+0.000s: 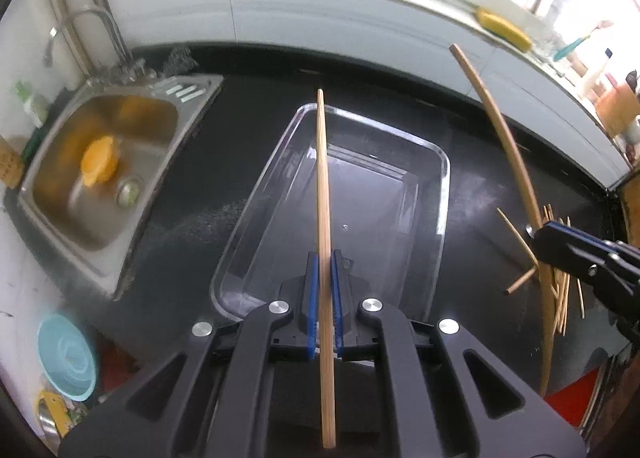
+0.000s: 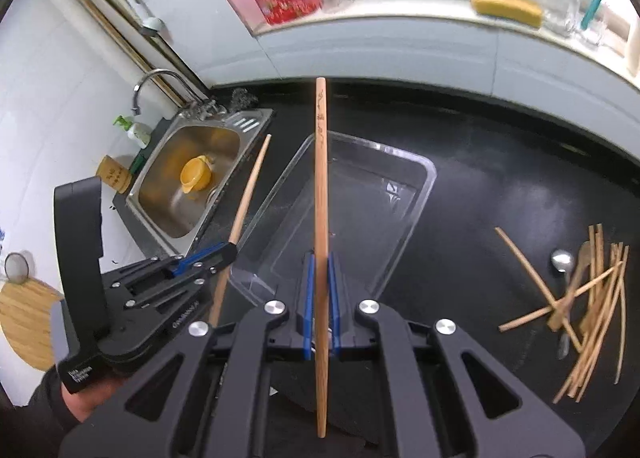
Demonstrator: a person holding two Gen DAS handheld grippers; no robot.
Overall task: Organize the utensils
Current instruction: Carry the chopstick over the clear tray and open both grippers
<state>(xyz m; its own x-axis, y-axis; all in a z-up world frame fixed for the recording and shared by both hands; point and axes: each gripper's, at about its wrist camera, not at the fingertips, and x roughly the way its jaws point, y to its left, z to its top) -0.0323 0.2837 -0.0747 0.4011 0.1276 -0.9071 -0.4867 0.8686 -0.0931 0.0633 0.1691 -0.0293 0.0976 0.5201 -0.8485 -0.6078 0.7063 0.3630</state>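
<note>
Chopsticks are the bulk of it: one in each hand-held gripper, and a loose heap (image 2: 592, 298) on the black table (image 2: 480, 185) to the right, too tangled to count exactly, roughly a dozen. In the heap lie one metal spoon (image 2: 562, 262) and what looks like one wooden spoon (image 2: 582, 262).

One clear plastic tray (image 1: 440, 161) sits on the table between the heap and the single steel sink (image 1: 56, 201). It holds nothing I can make out. One orange object (image 1: 100, 161) lies in the sink.

Left hand-held gripper (image 1: 324, 270): blue pads pressed together on one chopstick (image 1: 322, 177), which runs up between them and stands over the tray.

Right hand-held gripper (image 2: 320, 270): likewise pinched tight on one chopstick (image 2: 320, 161), this one with dark markings near its top end, also over the tray.

From the right wrist view, a person's hand (image 2: 86, 404) shows under the left gripper's handle.

One yellow sponge (image 2: 506, 5) rests on the window ledge.
</note>
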